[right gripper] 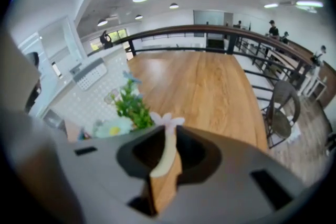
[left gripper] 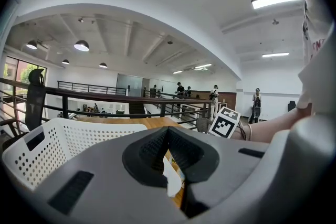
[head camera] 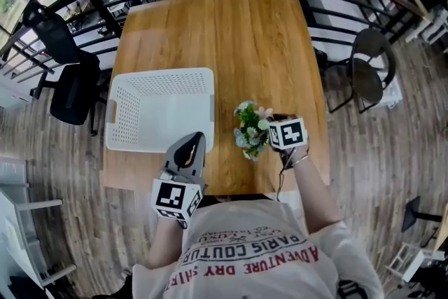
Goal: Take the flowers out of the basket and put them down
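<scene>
The flowers [head camera: 250, 128] are out of the basket, over the bare wood at the near right of the table [head camera: 231, 38], just right of the basket's right wall. My right gripper [right gripper: 169, 132] comes in from their right and is clenched on one pale stem. It runs up between my tips, with a pale bloom just past them and green leaves and a yellow-centred bloom to the left. I cannot tell whether the bunch's foot is touching the wood or hanging just above it.

I judge this to be the putting-down step, close to its end. The next move calls for lowering until the bunch bears on the table, then easing these jaws apart and drawing back to the right without dragging the stem or tipping the bunch.

The basket [head camera: 129, 115] is white, with perforated walls. It sits at the near left of the table and I see nothing in it.

My left gripper [head camera: 197, 139] hangs at the near edge, by the basket's near right corner, jaws together on nothing
</scene>
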{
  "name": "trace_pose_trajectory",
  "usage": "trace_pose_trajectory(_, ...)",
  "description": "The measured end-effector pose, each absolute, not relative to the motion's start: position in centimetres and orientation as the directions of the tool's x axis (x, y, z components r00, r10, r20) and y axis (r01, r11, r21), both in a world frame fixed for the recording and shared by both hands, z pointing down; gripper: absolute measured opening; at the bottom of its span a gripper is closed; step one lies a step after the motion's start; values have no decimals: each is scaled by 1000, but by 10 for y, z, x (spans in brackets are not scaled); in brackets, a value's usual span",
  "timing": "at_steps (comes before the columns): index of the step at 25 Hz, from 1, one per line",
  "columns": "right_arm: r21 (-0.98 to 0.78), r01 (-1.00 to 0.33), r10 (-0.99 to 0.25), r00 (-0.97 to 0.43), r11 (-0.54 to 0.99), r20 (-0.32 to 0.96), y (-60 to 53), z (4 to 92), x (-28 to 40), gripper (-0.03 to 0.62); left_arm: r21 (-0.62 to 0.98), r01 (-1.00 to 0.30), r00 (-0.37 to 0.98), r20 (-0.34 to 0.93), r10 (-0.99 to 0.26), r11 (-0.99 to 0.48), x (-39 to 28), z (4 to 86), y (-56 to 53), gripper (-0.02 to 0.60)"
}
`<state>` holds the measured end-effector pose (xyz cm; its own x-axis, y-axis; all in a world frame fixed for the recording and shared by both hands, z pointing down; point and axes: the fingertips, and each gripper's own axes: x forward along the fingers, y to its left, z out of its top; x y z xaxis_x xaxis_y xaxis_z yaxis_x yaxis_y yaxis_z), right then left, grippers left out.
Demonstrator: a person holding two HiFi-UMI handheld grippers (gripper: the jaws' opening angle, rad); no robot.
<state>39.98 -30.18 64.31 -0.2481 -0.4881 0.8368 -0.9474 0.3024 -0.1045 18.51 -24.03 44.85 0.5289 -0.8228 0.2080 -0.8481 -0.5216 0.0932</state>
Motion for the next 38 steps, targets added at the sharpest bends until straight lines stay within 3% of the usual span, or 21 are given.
trace_pose_trajectory(6, 35, -963, -734, -180, 268, 654, -326, 547, 374, 52, 68, -829, 558, 181, -810, -555, 156, 431, -250, 26)
trace_pose_trajectory(10, 47, -950, -807, -234, 308, 542, -329, 500, 330, 40, 49, -824, 565, 164, -809, -565, 132, 415, -259, 26)
trace_pose_trajectory(15, -32, -906, -832, -401, 422, 383, -323, 454, 262, 33, 29, -838, 543, 146, -827, -545, 90, 402, -269, 26)
trace_pose_trajectory(21, 3, -875, -850, -470, 485, 238, -315, 430, 204, 29, 28, -870, 491, 143, -860, -492, 35, 404, -283, 26)
trace_pose_trajectory(38, 85, -836, -836, -527, 543, 156, -306, 414, 163, 28, 21, -870, 491, 113, -864, -492, 6, 403, -299, 26)
